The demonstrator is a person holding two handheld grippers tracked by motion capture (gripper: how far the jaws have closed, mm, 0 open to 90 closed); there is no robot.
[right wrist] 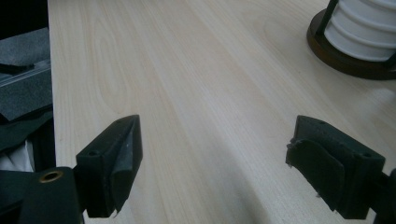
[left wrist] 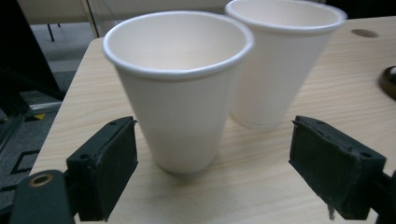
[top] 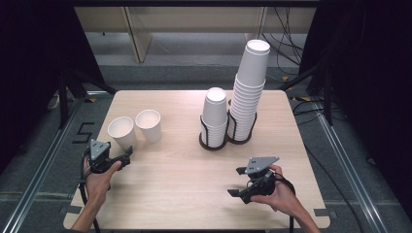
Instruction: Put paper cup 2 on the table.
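The left gripper (left wrist: 212,172) gaped wide before the near cup (left wrist: 180,88) (nothing held); lower right, the right gripper (right wrist: 215,163) stood equally open, empty.

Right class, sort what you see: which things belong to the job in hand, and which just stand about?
In the job: left gripper; nearer white paper cup; second white paper cup.
Standing about: two black-holder cup stacks; right gripper.

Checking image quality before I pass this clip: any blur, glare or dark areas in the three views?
High view: table evenly lit, surroundings nearly black, slightly soft. Left gripper view: the near cup is sharp, without glare. Right gripper view: the wood is sharp, a soft shadow lies between the jaws, and the cup stack is cropped at the corner.
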